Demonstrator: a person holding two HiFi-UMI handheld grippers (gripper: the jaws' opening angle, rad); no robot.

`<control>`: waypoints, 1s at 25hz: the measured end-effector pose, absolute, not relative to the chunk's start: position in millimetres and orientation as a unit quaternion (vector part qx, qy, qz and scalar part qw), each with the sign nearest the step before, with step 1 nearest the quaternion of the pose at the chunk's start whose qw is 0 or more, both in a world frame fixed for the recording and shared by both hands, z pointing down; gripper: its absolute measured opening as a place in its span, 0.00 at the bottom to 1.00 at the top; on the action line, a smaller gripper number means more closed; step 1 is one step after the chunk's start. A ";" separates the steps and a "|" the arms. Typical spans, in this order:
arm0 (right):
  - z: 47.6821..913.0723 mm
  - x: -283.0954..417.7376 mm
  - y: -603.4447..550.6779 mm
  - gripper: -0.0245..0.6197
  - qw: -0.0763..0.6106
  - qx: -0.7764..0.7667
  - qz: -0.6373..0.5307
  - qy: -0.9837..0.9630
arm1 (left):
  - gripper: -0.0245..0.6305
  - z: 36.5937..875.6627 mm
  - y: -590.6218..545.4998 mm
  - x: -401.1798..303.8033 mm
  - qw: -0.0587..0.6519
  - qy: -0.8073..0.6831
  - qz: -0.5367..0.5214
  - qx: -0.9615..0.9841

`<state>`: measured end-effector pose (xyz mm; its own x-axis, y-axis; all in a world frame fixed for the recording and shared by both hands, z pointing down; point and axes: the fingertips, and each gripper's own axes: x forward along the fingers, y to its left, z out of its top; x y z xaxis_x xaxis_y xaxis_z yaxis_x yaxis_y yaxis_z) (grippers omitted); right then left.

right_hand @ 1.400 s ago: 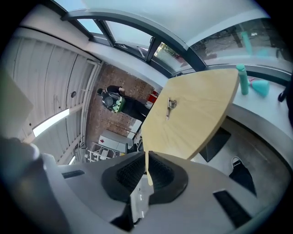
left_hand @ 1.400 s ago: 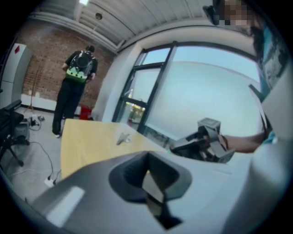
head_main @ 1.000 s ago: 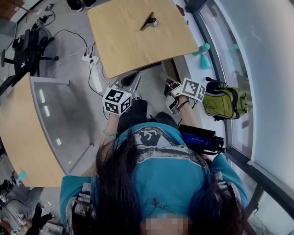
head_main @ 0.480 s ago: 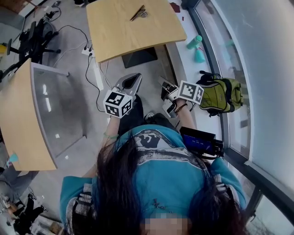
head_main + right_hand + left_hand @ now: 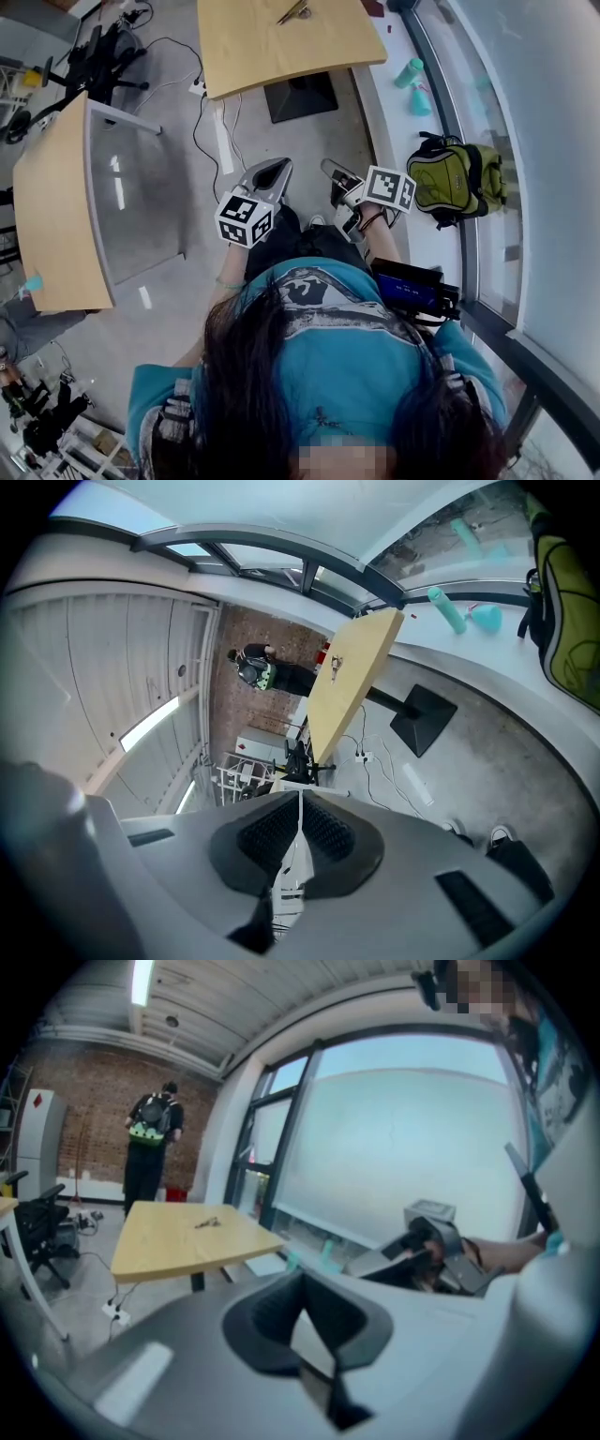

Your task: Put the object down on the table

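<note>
My left gripper [image 5: 277, 170] and right gripper [image 5: 332, 172] sit closed and empty mid-frame; the object [image 5: 294, 12] lies on the table [image 5: 281, 52] at top.

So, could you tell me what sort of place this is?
Probably an office or lab workspace in an industrial-style building: a wooden table, a black office chair, a brick wall and tall windows.

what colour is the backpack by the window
Yellow-green with black straps and trim; the backpack shows best in the head view.
</note>
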<state>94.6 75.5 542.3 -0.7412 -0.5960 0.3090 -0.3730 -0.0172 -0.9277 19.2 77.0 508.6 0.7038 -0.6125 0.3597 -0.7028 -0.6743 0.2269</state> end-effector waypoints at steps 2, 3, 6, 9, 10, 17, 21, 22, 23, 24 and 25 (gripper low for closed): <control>542.5 93.4 79.8 0.07 0.092 -0.344 -0.623 0.696 | 0.04 506.6 81.7 20.5 0.171 -0.363 0.131 0.907; 543.1 93.3 80.7 0.07 0.094 -0.343 -0.625 0.695 | 0.04 506.1 83.1 21.5 0.170 -0.362 0.132 0.907; 543.0 92.7 82.3 0.07 0.100 -0.339 -0.626 0.695 | 0.04 505.6 85.9 24.3 0.165 -0.359 0.134 0.909; 539.8 88.0 85.1 0.07 0.100 -0.335 -0.622 0.701 | 0.04 503.9 88.8 23.4 0.161 -0.358 0.133 0.910; 539.2 86.7 86.4 0.07 0.100 -0.335 -0.621 0.702 | 0.04 503.5 90.0 23.1 0.161 -0.357 0.133 0.910; 536.6 72.1 100.4 0.07 0.097 -0.337 -0.620 0.701 | 0.04 502.6 101.7 8.5 0.163 -0.352 0.131 0.912; 528.9 53.3 113.9 0.07 0.093 -0.344 -0.614 0.704 | 0.04 495.0 112.6 -11.2 0.160 -0.350 0.121 0.915; 528.5 51.0 115.1 0.07 0.092 -0.345 -0.614 0.704 | 0.04 494.7 113.7 -13.2 0.159 -0.349 0.120 0.916; 528.4 49.4 115.7 0.07 0.091 -0.346 -0.614 0.703 | 0.04 494.8 114.4 -14.5 0.159 -0.348 0.120 0.916; 528.5 48.0 116.2 0.07 0.091 -0.347 -0.614 0.703 | 0.04 495.2 114.9 -15.6 0.159 -0.347 0.119 0.917; 528.5 46.5 116.7 0.07 0.092 -0.348 -0.614 0.702 | 0.04 495.3 115.2 -17.0 0.159 -0.346 0.118 0.917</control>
